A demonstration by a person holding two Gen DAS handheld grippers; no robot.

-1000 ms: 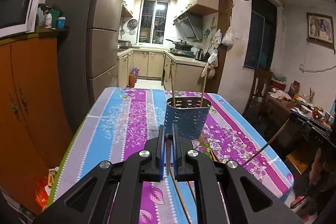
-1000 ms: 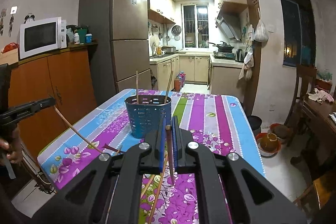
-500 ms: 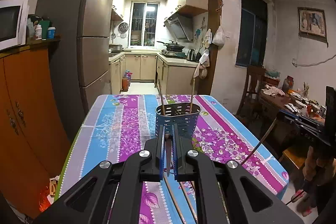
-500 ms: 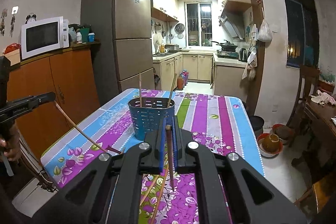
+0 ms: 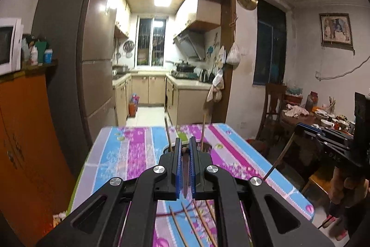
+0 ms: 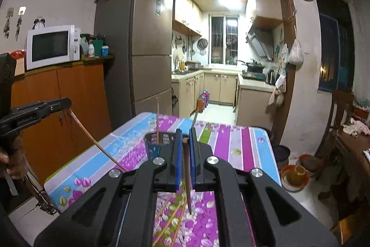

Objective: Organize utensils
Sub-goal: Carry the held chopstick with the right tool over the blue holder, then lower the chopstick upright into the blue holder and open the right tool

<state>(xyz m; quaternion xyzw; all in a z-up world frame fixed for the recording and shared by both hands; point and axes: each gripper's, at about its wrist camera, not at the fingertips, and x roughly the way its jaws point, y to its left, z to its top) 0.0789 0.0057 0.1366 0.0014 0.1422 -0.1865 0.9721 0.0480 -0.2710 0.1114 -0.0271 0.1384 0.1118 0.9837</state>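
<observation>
My left gripper (image 5: 184, 142) is shut on a dark wooden chopstick (image 5: 185, 179) that hangs down between its blue pads, above the flowered tablecloth (image 5: 129, 154). The blue slotted utensil holder (image 6: 151, 146) stands ahead on the table, mostly hidden behind the fingers, with two chopsticks (image 6: 157, 117) upright in it. My right gripper (image 6: 185, 133) is shut on another chopstick (image 6: 187, 179), likewise raised over the table. Each view shows the other gripper at its edge with its stick slanting down. Several loose chopsticks (image 5: 185, 223) lie on the cloth below the grippers.
A tall fridge (image 6: 138, 50) and an orange cabinet (image 6: 69, 108) with a microwave stand left of the table. A wooden chair (image 5: 272, 112) and a cluttered side table (image 5: 312, 112) are on the right. Bowls (image 6: 293, 175) sit on the floor by the table's right edge.
Both grippers have risen with their chopsticks still held. The blue holder has sunk in both views and is now largely covered by the fingers.
</observation>
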